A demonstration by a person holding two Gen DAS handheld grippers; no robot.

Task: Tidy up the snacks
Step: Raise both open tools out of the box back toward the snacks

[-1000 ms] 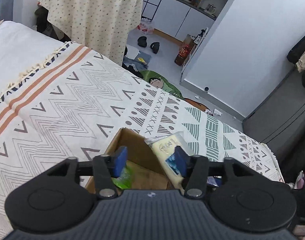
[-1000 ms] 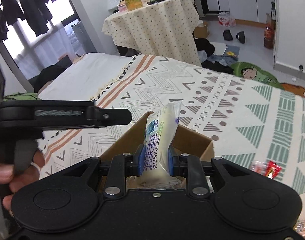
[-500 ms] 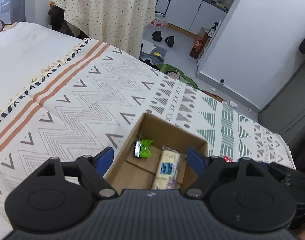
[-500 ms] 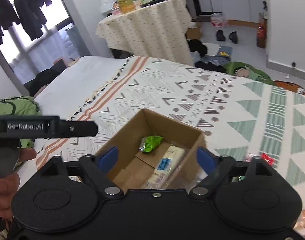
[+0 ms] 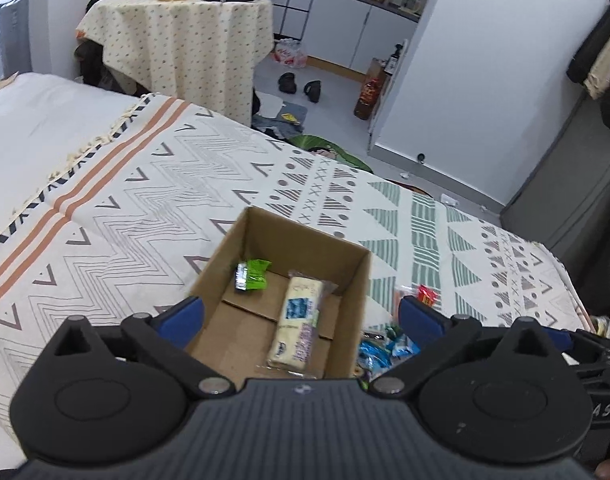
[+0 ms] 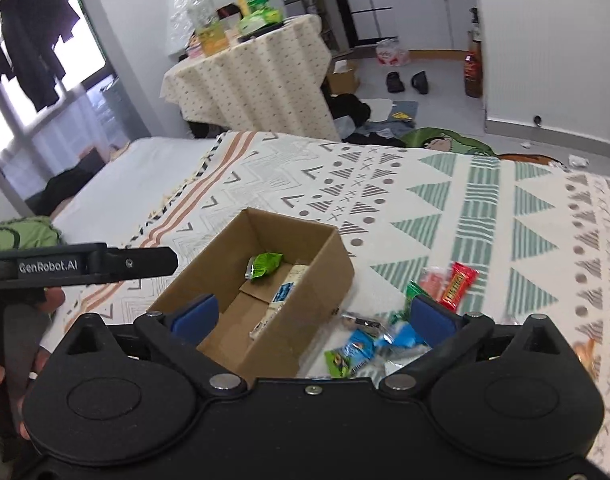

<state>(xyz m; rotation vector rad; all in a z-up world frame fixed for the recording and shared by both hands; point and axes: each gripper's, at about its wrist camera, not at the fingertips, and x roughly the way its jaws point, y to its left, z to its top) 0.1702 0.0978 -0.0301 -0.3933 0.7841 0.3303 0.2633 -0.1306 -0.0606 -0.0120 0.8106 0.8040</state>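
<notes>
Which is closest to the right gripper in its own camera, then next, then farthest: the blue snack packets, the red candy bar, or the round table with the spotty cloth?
From the right gripper:
1. Blue snack packets, on the blanket just ahead, slightly right.
2. Red candy bar, farther out on the right.
3. Round table, across the room beyond the bed.

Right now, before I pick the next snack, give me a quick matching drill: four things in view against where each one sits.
Things:
1. green packet
2. cream cake pack
3. red bar
4. blue packets

Places:
A. on the blanket right of the cardboard box, far side of the pile
B. in the box, toward its far end
C. on the blanket just ahead of the right gripper
D. lying lengthwise in the box, along its right side

Pairs: 1-B, 2-D, 3-A, 4-C
</notes>
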